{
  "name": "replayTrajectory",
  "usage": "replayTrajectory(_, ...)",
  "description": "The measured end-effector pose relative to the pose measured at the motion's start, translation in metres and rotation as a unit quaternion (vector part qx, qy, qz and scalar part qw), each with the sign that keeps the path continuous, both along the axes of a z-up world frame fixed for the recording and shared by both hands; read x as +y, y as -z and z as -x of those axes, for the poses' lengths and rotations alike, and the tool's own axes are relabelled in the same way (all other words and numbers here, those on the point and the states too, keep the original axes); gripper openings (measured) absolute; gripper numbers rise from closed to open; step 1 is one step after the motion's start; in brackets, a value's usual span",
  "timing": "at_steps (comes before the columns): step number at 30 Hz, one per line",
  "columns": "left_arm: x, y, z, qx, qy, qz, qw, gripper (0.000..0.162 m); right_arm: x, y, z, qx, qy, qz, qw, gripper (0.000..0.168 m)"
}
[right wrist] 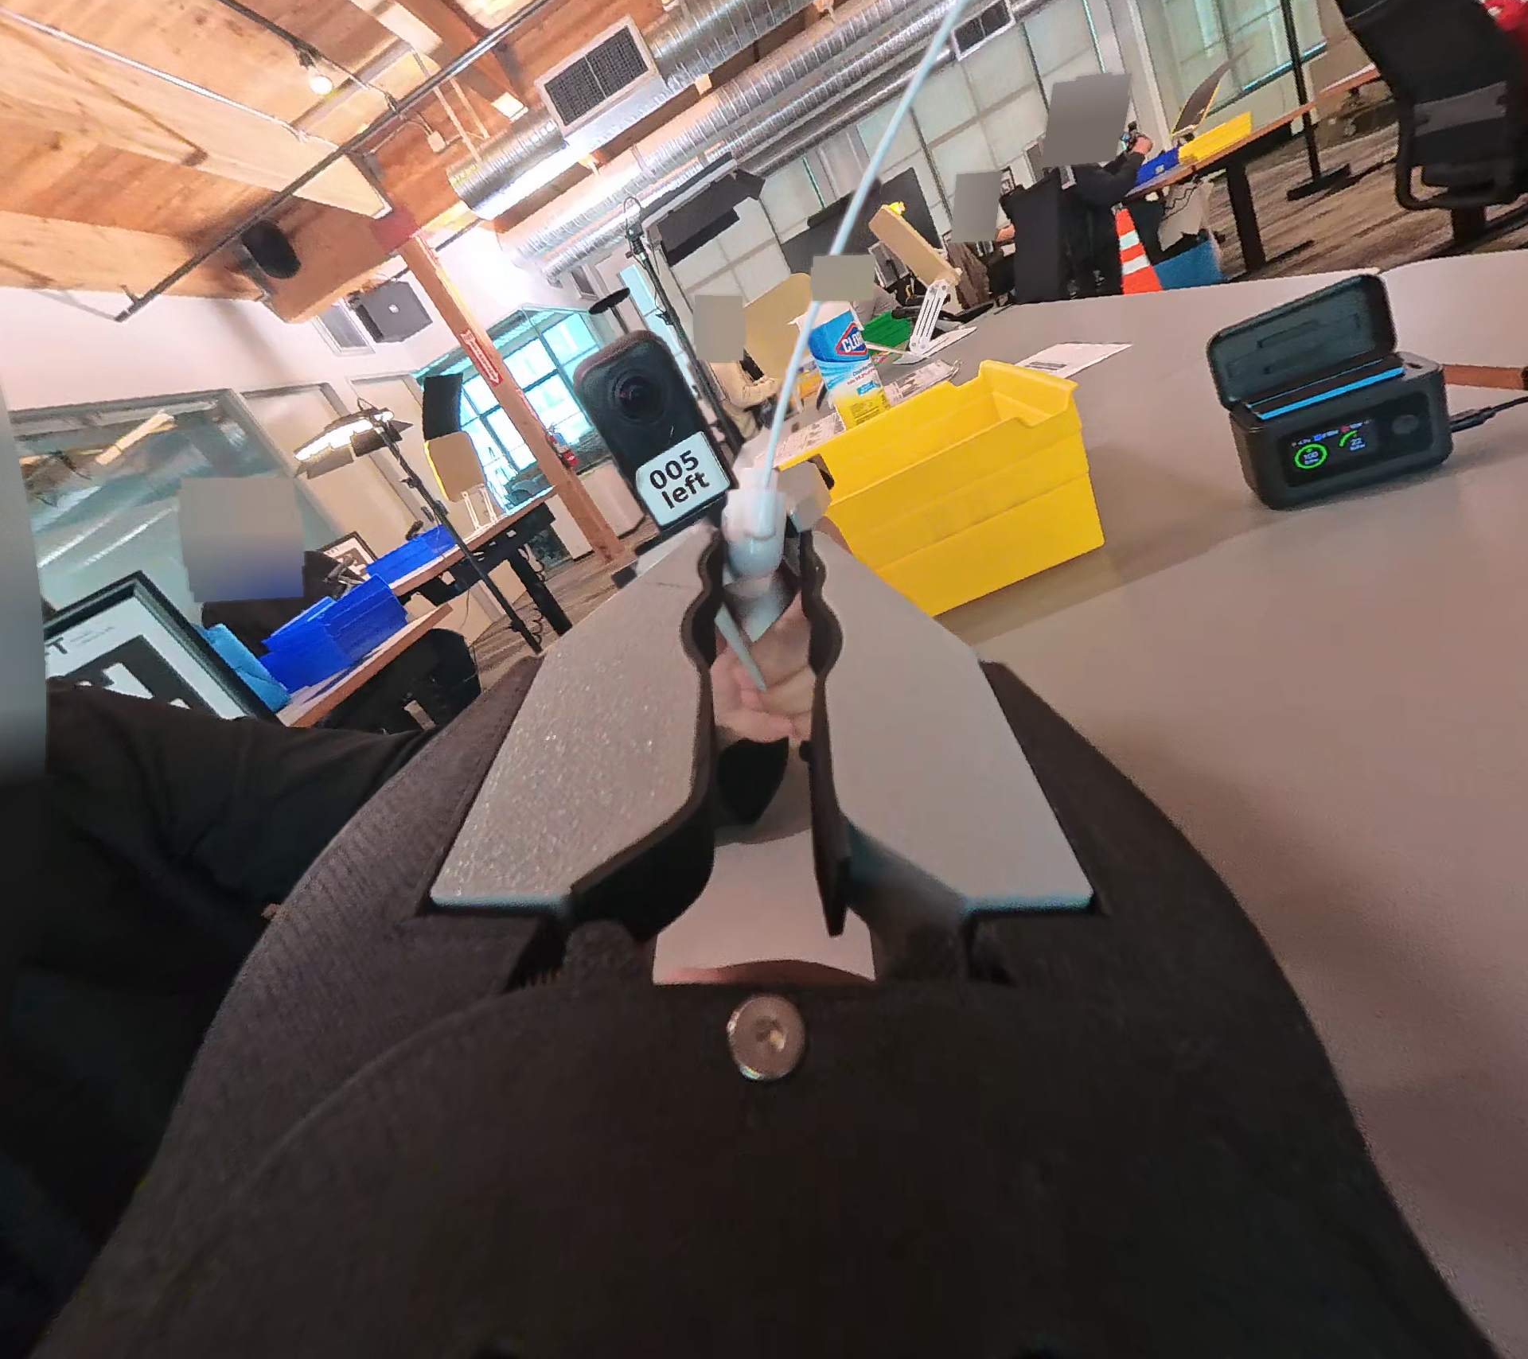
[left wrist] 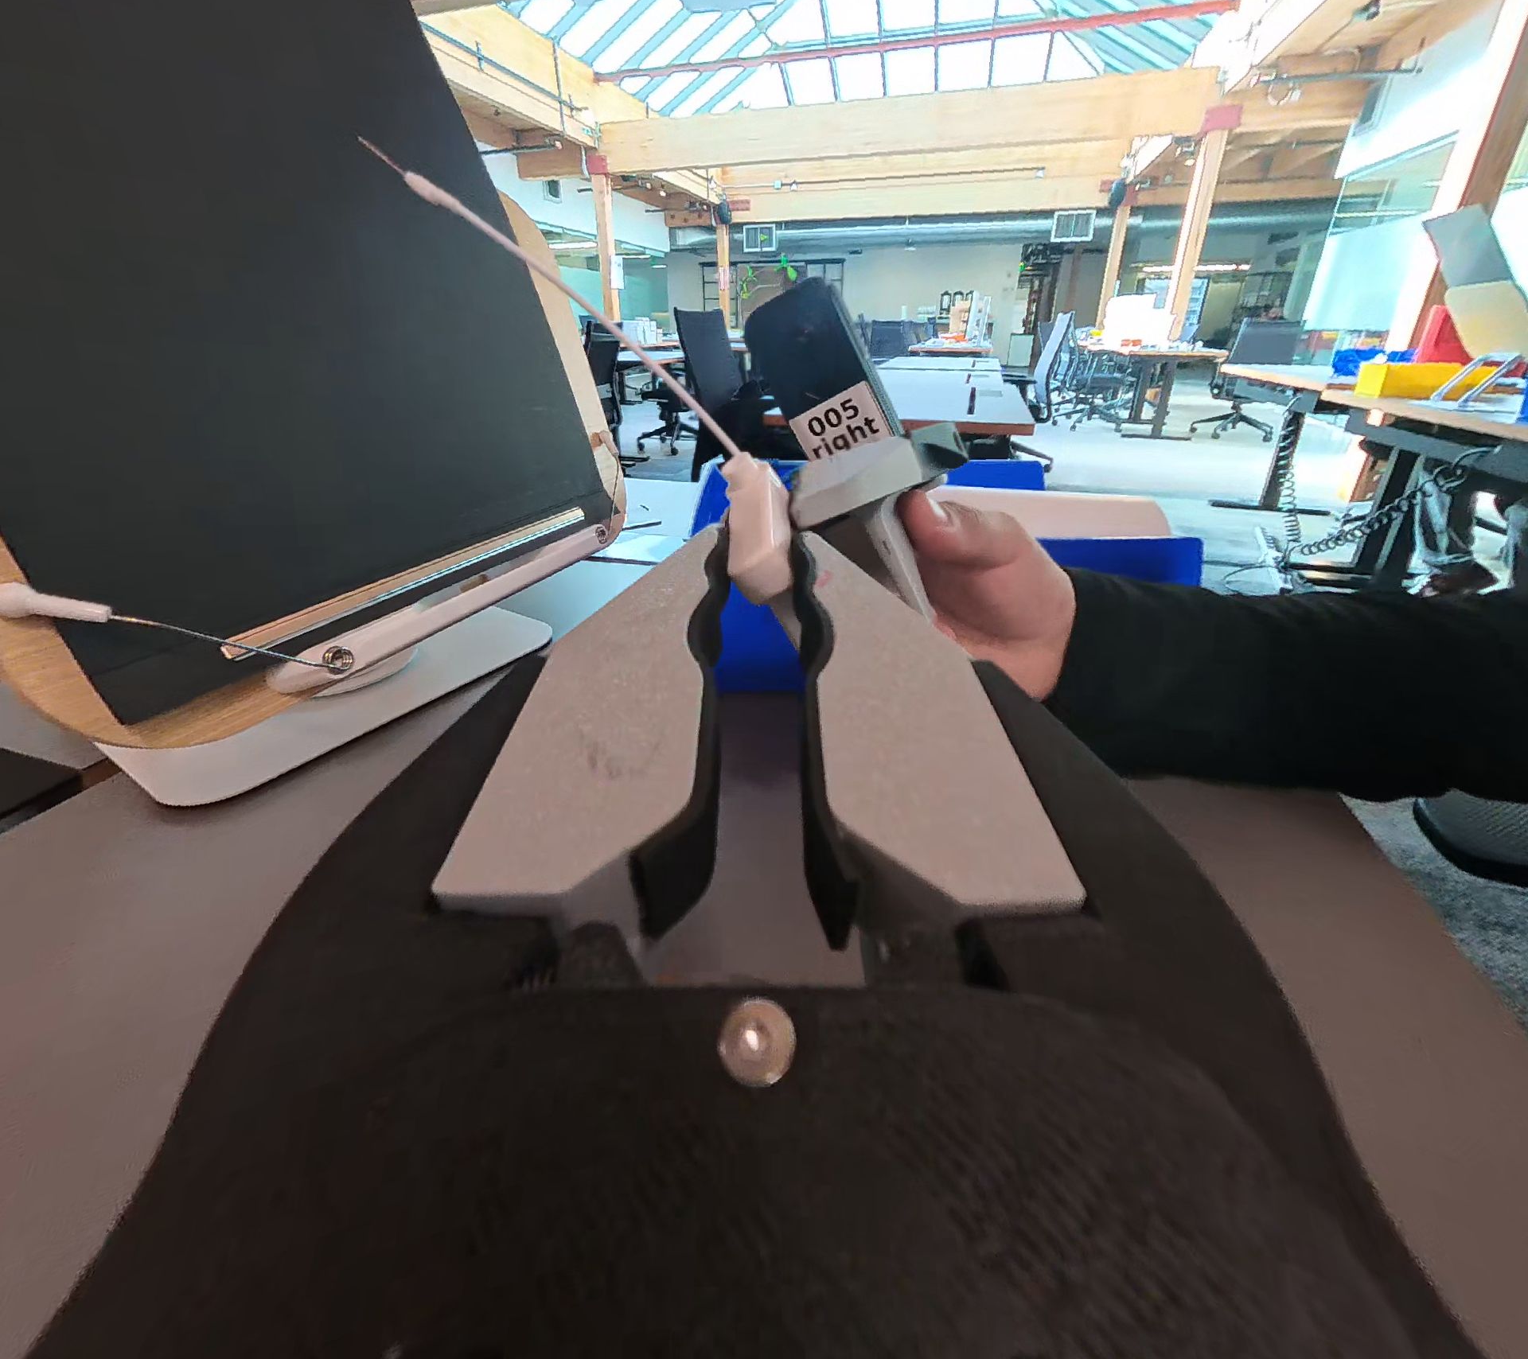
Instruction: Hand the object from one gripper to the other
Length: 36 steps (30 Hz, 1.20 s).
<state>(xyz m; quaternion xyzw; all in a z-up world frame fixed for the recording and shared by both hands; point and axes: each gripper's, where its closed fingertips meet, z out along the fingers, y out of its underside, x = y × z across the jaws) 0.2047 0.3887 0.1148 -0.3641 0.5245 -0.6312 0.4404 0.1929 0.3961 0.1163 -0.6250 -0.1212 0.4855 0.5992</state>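
The white plug (left wrist: 756, 534), cable (left wrist: 579, 302) trailing upward, sat between both grippers above the table (right wrist: 1240, 658). The left gripper (left wrist: 754, 559) and right gripper (right wrist: 756, 567) each pinched it. Mid-handover, apparently; next, 1 must release.

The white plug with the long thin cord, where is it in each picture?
Left wrist view: the white plug sits just above the middle, between the tips of the left gripper, its cord rising to the upper left.
Right wrist view: it sits just above the middle, between the tips of the right gripper, its cord rising to the upper right.
Shared landmark: the grey table.
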Motion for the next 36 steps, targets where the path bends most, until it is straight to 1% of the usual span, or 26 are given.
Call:
replayTrajectory(5, 0.004, 0.007, -0.002, 0.012, -0.037, -0.056, 0.998, 0.012, 0.001, 0.005, 0.0, -0.01, 0.003, 0.012, 1.0, 0.012)
replayTrajectory(9, 0.008, 0.021, -0.008, 0.059, -0.06, -0.051, 0.995, 0.013, 0.003, 0.01, -0.003, -0.089, 0.048, -0.01, 0.995, 0.009)
replayTrajectory(10, 0.008, 0.025, -0.01, 0.071, -0.056, -0.044, 0.995, 0.017, 0.004, 0.012, -0.004, -0.119, 0.062, -0.017, 0.991, 0.009)
replayTrajectory(12, 0.006, 0.037, -0.012, 0.112, -0.032, -0.025, 0.993, 0.032, 0.006, 0.02, -0.007, -0.202, 0.096, -0.029, 0.974, 0.009)
replayTrajectory(14, 0.004, 0.048, -0.011, 0.148, -0.007, -0.014, 0.989, 0.038, 0.007, 0.029, -0.009, -0.292, 0.122, -0.051, 0.947, 0.009)
replayTrajectory(16, 0.004, 0.056, -0.009, 0.167, 0.002, -0.022, 0.986, 0.036, 0.006, 0.035, -0.009, -0.363, 0.135, -0.081, 0.919, 0.009)
replayTrajectory(18, 0.006, 0.059, -0.008, 0.165, -0.007, -0.045, 0.985, 0.03, 0.004, 0.039, -0.007, -0.41, 0.135, -0.099, 0.896, 0.009)
replayTrajectory(20, 0.01, 0.058, -0.007, 0.159, -0.025, -0.067, 0.985, 0.029, 0.001, 0.047, -0.005, -0.452, 0.128, -0.101, 0.877, 0.009)
replayTrajectory(22, 0.01, 0.061, -0.005, 0.163, -0.035, -0.094, 0.982, 0.032, -0.001, 0.053, -0.003, -0.487, 0.121, -0.108, 0.858, 0.009)
replayTrajectory(24, 0.006, 0.064, -0.004, 0.159, -0.036, -0.122, 0.979, 0.027, -0.004, 0.055, -0.001, -0.504, 0.115, -0.115, 0.848, 0.009)
replayTrajectory(26, 0.0, 0.067, -0.003, 0.153, -0.03, -0.155, 0.976, 0.02, -0.007, 0.056, 0.004, -0.499, 0.1, -0.118, 0.853, 0.009)
replayTrajectory(27, -0.004, 0.069, -0.003, 0.151, -0.026, -0.173, 0.973, 0.014, -0.008, 0.057, 0.006, -0.495, 0.093, -0.115, 0.856, 0.009)
replayTrajectory(30, -0.006, 0.075, -0.006, 0.154, -0.038, -0.222, 0.962, 0.012, -0.01, 0.061, 0.005, -0.484, 0.078, -0.1, 0.866, 0.009)
replayTrajectory(31, -0.002, 0.074, -0.008, 0.147, -0.058, -0.238, 0.958, 0.012, -0.01, 0.061, 0.003, -0.477, 0.078, -0.092, 0.871, 0.011)
replayTrajectory(32, 0.004, 0.071, -0.011, 0.135, -0.09, -0.266, 0.95, 0.012, -0.01, 0.06, 0.001, -0.467, 0.08, -0.085, 0.876, 0.017)
replayTrajectory(34, 0.021, 0.066, -0.013, 0.105, -0.167, -0.346, 0.917, 0.011, -0.008, 0.056, -0.002, -0.439, 0.084, -0.069, 0.892, 0.025)
replayTrajectory(36, 0.039, 0.057, -0.012, 0.07, -0.253, -0.436, 0.861, 0.011, -0.006, 0.056, -0.006, -0.411, 0.084, -0.041, 0.907, 0.027)
